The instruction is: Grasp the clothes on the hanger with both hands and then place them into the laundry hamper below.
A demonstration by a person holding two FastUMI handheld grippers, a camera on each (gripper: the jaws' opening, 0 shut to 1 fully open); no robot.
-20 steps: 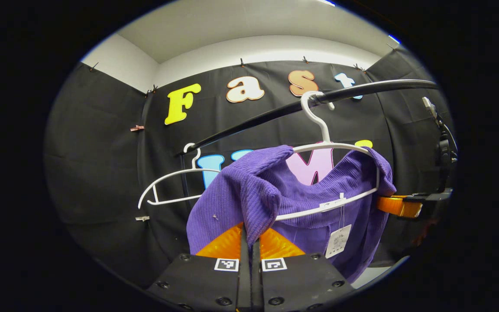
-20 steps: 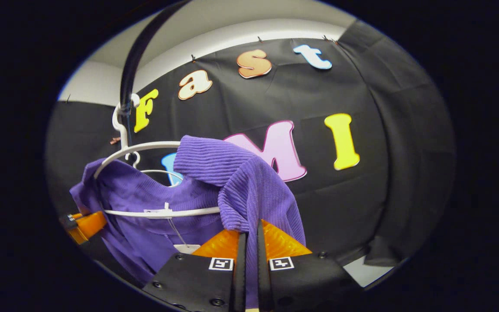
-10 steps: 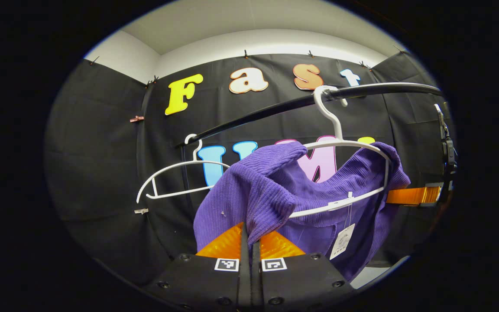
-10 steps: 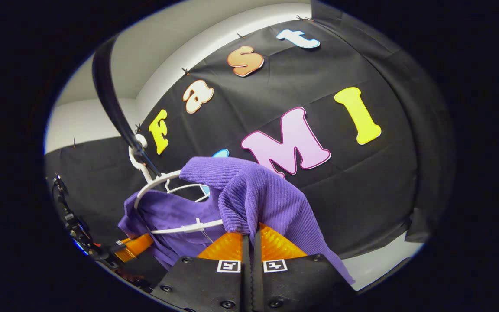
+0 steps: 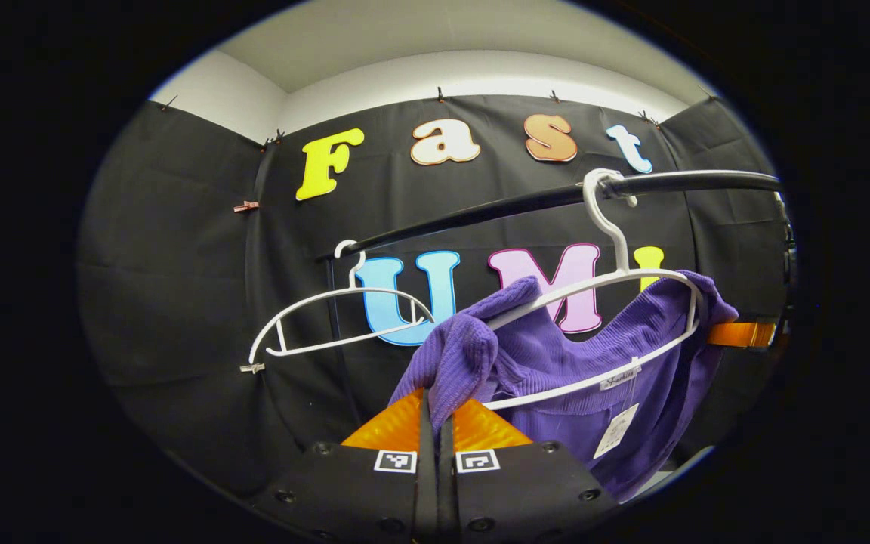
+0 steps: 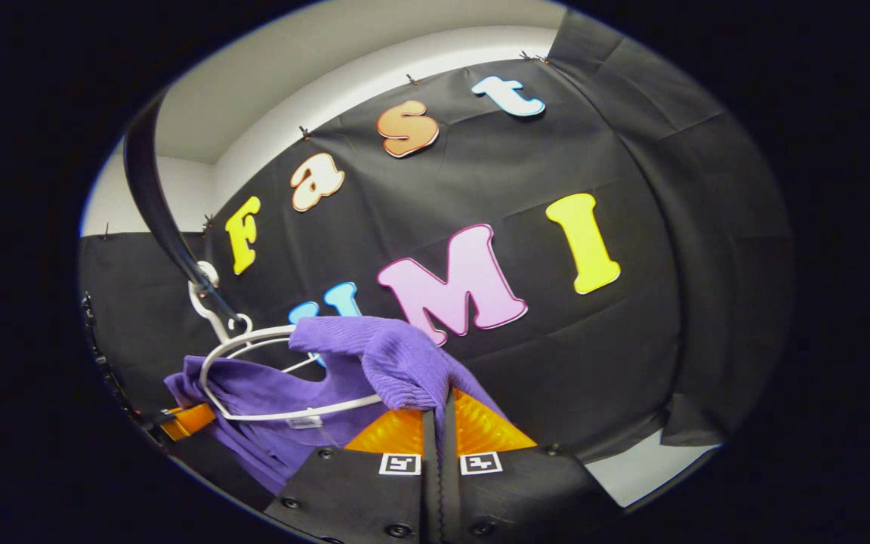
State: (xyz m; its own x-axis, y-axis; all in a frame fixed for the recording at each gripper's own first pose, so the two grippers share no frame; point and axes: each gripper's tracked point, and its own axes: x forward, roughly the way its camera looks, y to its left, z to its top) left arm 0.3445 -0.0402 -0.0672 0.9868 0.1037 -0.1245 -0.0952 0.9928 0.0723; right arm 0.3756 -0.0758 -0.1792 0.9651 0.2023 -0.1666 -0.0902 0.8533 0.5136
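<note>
left tool (image 5: pixel 436 412) clamped on purple knit sweater (image 5: pixel 556 363) at one shoulder | right tool (image 6: pixel 439 408) clamped on the other | sweater half off white hanger (image 5: pixel 616 302) — hanger above and between tools, long axis tool-to-tool | pull down, hamper unseen

we see a second, bare white hanger (image 5: pixel 337 317) on the dark rail (image 5: pixel 480 211), up and left of the left gripper. a small clip (image 5: pixel 251 368) sits on the black cloth wall (image 5: pixel 178 302) beside it.

1. Above us the black rail (image 5: pixel 480 211) bars the way upward.
2. An empty white hanger (image 5: pixel 337 317) hangs left of the sweater's hanger (image 5: pixel 616 302).
3. We see open room between them.
</note>
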